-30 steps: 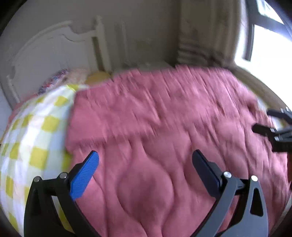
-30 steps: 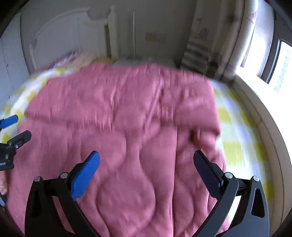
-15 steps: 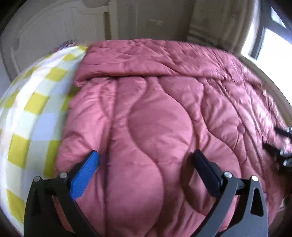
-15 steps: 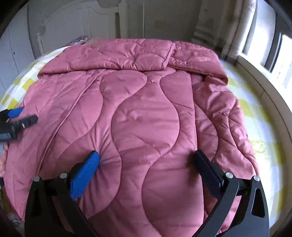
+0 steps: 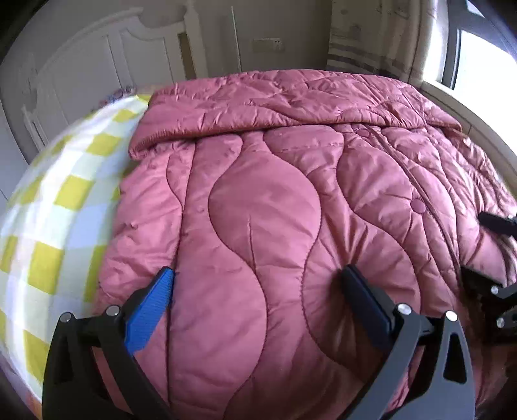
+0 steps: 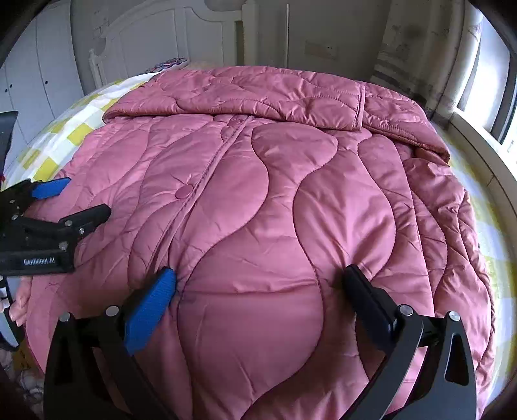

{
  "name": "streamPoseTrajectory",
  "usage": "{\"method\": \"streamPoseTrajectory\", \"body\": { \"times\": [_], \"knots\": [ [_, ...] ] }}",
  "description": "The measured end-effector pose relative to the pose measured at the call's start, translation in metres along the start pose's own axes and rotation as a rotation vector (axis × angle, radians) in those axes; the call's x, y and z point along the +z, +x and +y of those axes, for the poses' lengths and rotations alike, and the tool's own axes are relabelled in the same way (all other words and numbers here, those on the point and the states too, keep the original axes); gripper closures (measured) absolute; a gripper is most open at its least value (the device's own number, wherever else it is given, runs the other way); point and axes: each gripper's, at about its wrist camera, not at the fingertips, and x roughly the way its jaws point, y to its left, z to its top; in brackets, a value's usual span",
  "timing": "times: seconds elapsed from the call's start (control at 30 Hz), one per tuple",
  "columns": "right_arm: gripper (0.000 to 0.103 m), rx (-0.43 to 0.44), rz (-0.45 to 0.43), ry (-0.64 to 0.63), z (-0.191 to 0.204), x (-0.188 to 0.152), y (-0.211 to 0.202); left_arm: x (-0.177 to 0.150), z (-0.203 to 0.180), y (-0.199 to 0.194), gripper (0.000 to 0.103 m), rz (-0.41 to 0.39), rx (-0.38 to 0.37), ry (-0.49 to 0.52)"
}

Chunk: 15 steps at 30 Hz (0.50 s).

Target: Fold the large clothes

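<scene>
The left gripper (image 5: 258, 278) is spread wide, its blue and black fingertips pressing dimples into the pink quilted coat (image 5: 274, 210) without pinching any fabric. The right gripper (image 6: 260, 278) does the same nearer the window side, jaws equally wide and nothing held. The coat lies flat across the yellow-checked bedsheet (image 5: 55, 206), its far part folded over, probably the sleeves. Behind stands a white headboard (image 6: 168, 29).
</scene>
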Motion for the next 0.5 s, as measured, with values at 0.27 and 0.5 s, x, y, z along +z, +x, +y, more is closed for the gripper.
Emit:
{"method": "streamPoseTrajectory", "body": {
  "times": [0.27, 0.5],
  "knots": [
    [0.005, -0.170, -0.012, 0.133, -0.054, -0.016, -0.032, -0.014, 0.025, -0.013, 0.002, 0.004, -0.024, -0.036],
    [0.005, -0.234, -0.020, 0.262, -0.074, -0.028, -0.037, -0.014, 0.021, -0.013, 0.002, 0.002, -0.005, -0.028]
  ]
}}
